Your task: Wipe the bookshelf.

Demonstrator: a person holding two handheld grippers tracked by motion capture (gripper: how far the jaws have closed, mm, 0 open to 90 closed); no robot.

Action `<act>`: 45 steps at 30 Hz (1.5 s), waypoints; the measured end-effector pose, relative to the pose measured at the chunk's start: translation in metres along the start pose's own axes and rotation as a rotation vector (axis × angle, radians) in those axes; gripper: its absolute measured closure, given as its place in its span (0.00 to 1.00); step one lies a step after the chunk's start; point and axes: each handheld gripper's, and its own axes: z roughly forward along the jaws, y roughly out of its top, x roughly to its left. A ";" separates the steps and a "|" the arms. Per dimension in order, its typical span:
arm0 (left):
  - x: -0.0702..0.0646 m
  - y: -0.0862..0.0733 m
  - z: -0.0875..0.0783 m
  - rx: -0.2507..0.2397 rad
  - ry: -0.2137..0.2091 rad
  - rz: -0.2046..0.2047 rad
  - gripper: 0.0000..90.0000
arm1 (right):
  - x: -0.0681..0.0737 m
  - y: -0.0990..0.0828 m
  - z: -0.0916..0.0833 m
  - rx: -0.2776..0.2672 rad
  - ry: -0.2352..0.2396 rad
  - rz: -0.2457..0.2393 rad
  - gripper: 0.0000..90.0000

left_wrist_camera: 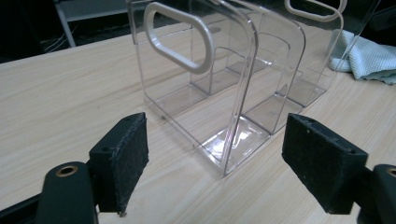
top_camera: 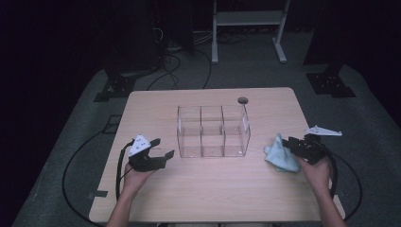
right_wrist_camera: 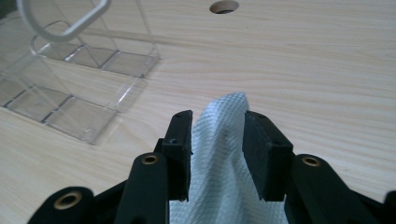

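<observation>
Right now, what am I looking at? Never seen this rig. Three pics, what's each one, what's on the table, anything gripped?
No robot here: a person holds a two-jaw tool in each hand. The high view looks down on the wooden table from the person's side; the other two pictures come from cameras riding on each tool, looking along its black jaws.

In the middle stands a clear plastic organiser with compartments and loop handles. A light blue cloth lies to its right.

The left gripper is open, pointing at the organiser's corner, with nothing between its pads. The right gripper is open too; a fold of the cloth rises between its jaws, but the pads do not look pressed on it.
</observation>
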 end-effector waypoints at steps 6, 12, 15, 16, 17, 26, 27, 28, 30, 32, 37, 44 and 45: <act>0.001 -0.006 -0.006 0.004 0.001 -0.006 0.21 | 0.005 -0.007 -0.004 0.000 0.034 -0.003 0.66; 0.002 -0.012 -0.010 0.011 0.005 -0.015 0.19 | 0.008 -0.014 -0.010 -0.009 0.073 0.002 0.60; 0.002 -0.016 -0.012 0.010 0.005 -0.030 0.19 | 0.009 -0.017 -0.011 -0.008 0.094 -0.001 0.58; 0.002 -0.016 -0.012 0.010 0.005 -0.030 0.19 | 0.010 -0.018 -0.012 -0.004 0.096 0.003 0.58; 0.002 -0.018 -0.013 0.008 0.007 -0.035 0.19 | 0.010 -0.019 -0.013 -0.005 0.104 0.002 0.57; 0.001 -0.026 -0.017 0.017 0.015 -0.046 0.17 | 0.016 -0.030 -0.018 -0.019 0.131 0.002 0.54; 0.001 -0.026 -0.017 0.018 0.018 -0.047 0.17 | 0.017 -0.032 -0.019 -0.014 0.133 0.004 0.54; 0.002 -0.027 -0.018 0.018 0.018 -0.049 0.17 | 0.018 -0.034 -0.019 -0.011 0.136 0.006 0.53; 0.002 -0.028 -0.019 0.012 0.024 -0.056 0.17 | 0.018 -0.038 -0.019 -0.014 0.145 0.011 0.53; 0.002 -0.030 -0.020 0.009 0.029 -0.062 0.16 | 0.020 -0.042 -0.020 -0.012 0.148 0.012 0.52; 0.004 -0.033 -0.022 0.004 0.033 -0.075 0.14 | 0.022 -0.049 -0.023 -0.014 0.155 0.007 0.51; 0.003 -0.037 -0.020 0.015 0.040 -0.068 0.13 | 0.024 -0.058 -0.027 -0.024 0.165 0.021 0.48; 0.004 -0.038 -0.021 0.017 0.042 -0.065 0.13 | 0.026 -0.061 -0.028 -0.034 0.165 0.021 0.47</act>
